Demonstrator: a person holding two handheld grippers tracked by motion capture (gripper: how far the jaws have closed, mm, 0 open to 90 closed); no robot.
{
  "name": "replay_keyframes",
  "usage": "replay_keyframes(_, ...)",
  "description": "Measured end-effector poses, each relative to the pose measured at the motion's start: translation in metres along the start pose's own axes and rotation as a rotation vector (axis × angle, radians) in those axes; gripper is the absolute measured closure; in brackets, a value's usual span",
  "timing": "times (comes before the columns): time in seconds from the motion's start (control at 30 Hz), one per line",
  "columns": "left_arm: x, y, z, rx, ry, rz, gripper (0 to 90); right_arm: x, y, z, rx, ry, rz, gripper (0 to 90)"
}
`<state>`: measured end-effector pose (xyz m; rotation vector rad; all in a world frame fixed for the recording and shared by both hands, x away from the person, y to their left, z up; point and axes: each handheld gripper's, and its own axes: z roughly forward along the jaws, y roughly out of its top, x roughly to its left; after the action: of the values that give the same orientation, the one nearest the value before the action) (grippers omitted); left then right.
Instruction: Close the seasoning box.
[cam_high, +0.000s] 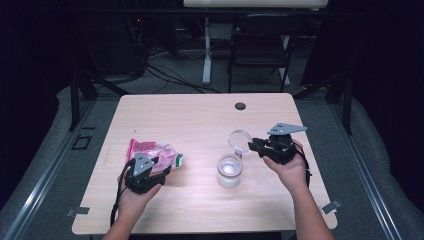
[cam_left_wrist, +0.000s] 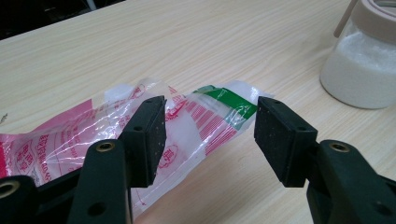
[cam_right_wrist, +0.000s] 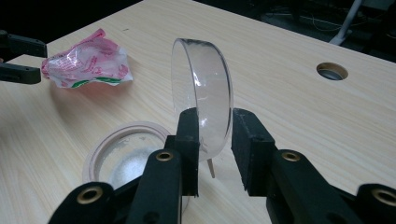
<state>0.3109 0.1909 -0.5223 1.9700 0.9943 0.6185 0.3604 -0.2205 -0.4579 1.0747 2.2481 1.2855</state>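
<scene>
While my right gripper (cam_right_wrist: 214, 140) pinches the rim of the clear round lid (cam_right_wrist: 203, 95) and holds it on edge, the jar (cam_high: 229, 171) stands open just beside and below it, pale powder inside. In the right gripper view the lid's wall sits between my two pads, the left one flat against it; I cannot tell whether the right pad touches.

My left gripper (cam_left_wrist: 210, 135) lies low over the table (cam_high: 200, 112) with its jaws wide apart and gripping nothing. The crinkled plastic bag (cam_left_wrist: 196, 126), pink print with a green strip at its end, runs between and under the pads; the left pad lies over the film, the right pad stands clear of it.

In the high view the bag rests near the table's left edge and the jar right of centre, well apart from each other. Bare wood stretches between them and on to the far edge, where a small round cable hole (cam_high: 240, 106) sits.
</scene>
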Motion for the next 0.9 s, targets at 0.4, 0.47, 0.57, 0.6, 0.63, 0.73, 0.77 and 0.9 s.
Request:
replay_keyframes(0.4,0.001,0.000,-0.001,-0.003,0.000,-0.007,44.2,0.003,0.002,0.000,0.007,-0.011,-0.020,72.2)
replay_keyframes(0.47,0.001,0.000,-0.001,-0.003,0.000,-0.004,44.2,0.005,0.002,0.000,0.009,-0.016,-0.028,72.2)
replay_keyframes(0.57,0.001,0.001,-0.001,-0.004,-0.001,-0.003,44.2,0.007,0.003,0.000,0.010,-0.020,-0.038,72.1)
replay_keyframes(0.6,0.001,0.001,-0.001,-0.005,0.000,-0.005,44.2,0.007,0.003,0.000,0.014,-0.020,-0.045,72.1)
replay_keyframes(0.63,0.001,0.001,-0.002,-0.005,-0.001,-0.005,44.2,0.008,0.003,0.000,0.014,-0.023,-0.047,72.0)
replay_keyframes(0.73,0.002,0.001,-0.002,-0.007,-0.001,-0.006,44.2,0.010,0.004,0.000,0.013,-0.021,-0.053,71.7)
replay_keyframes(0.77,0.002,0.001,-0.002,-0.007,-0.001,-0.006,44.2,0.011,0.005,0.000,0.012,-0.022,-0.056,71.5)
replay_keyframes(0.9,0.002,0.001,-0.002,-0.008,-0.001,-0.004,44.2,0.014,0.006,0.000,0.015,-0.018,-0.068,70.3)
